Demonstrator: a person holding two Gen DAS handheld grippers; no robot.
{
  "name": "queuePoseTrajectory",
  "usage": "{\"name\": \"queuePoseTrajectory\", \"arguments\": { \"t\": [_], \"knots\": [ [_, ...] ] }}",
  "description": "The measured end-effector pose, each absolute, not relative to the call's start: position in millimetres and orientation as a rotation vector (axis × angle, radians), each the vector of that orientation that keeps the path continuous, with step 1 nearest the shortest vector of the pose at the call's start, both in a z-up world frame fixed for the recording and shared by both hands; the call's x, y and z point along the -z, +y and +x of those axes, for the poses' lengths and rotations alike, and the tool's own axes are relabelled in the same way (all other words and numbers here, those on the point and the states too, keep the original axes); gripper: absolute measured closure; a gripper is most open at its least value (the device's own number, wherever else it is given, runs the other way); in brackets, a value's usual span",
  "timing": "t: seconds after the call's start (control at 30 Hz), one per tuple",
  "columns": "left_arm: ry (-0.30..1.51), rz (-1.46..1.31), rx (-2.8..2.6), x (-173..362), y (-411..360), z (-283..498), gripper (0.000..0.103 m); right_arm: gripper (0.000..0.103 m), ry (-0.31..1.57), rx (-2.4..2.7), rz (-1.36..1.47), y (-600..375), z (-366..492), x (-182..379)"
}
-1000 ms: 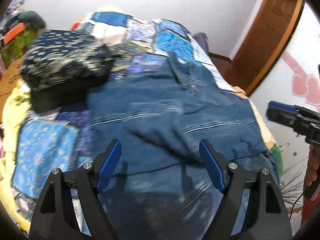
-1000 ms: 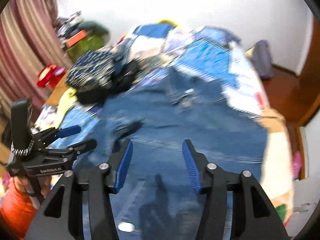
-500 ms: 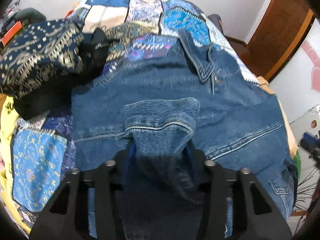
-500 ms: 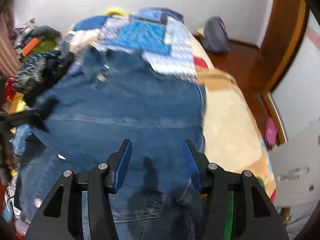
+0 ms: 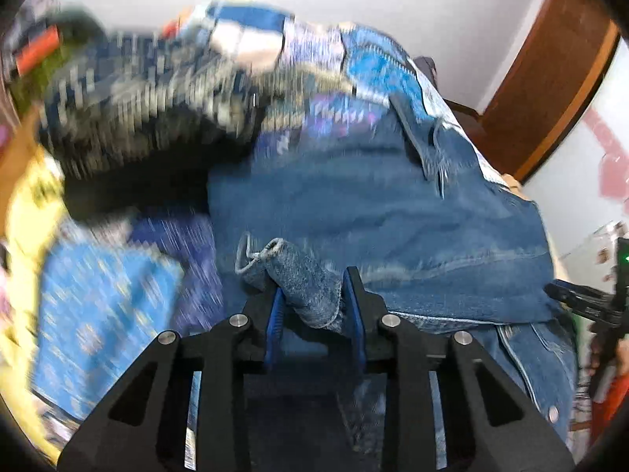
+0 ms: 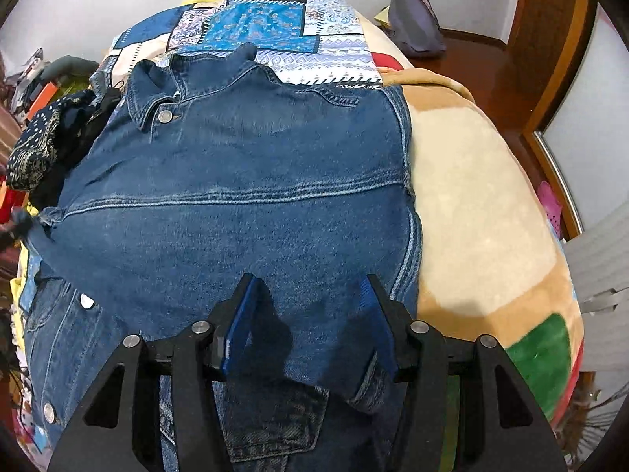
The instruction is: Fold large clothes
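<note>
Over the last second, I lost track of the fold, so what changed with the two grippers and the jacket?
The left gripper went from open above the denim jacket to shut on a bunched piece of it, apparently a sleeve cuff. The right gripper swung toward the jacket's right edge and is open as before, above the denim, holding nothing. The jacket remains spread on the patchwork quilt, with the patterned dark clothes still piled at its left.

Soft, even indoor light fills both views, and the white walls are bright without glare. The left wrist view is smeared by motion blur, worst over the patterned clothes (image 5: 129, 110) and quilt (image 5: 98, 295) on the bed's left side. The right wrist view is sharp; the denim jacket (image 6: 243, 181) shows its stitching, and the right gripper (image 6: 308, 314) casts dark shadows on it. Fisheye bending and black vignetting ring both pictures.
</note>
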State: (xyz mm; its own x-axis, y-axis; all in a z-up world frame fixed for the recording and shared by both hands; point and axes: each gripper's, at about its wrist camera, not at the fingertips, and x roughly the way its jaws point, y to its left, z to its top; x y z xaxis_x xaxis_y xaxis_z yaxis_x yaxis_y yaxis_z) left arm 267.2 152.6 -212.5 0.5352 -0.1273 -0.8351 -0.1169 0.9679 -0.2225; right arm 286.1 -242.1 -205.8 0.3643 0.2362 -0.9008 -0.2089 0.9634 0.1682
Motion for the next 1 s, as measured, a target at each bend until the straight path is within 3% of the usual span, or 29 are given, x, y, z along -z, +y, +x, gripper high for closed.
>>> {"name": "queuePoseTrajectory", "arguments": {
  "t": [0.07,0.3,0.7,1.0],
  "knots": [
    [1.051,-0.272,0.023,225.2,156.6,262.2,0.069,0.049,1.173,-0.286,0.022,-243.1,283.9,206.4],
    [1.071,-0.221,-0.015,241.3,159.9,237.0,0.039,0.049,1.199,-0.28,-0.04,-242.5,276.4,202.7],
    [1.088,-0.163,-0.076,208.5,174.4,203.5,0.038,0.049,1.114,-0.258,-0.036,-277.7,245.6,157.0],
    [1.164,-0.273,-0.042,228.9,180.3,158.7,0.037,0.049,1.15,-0.245,0.013,-296.2,217.9,166.8]
  ]
}}
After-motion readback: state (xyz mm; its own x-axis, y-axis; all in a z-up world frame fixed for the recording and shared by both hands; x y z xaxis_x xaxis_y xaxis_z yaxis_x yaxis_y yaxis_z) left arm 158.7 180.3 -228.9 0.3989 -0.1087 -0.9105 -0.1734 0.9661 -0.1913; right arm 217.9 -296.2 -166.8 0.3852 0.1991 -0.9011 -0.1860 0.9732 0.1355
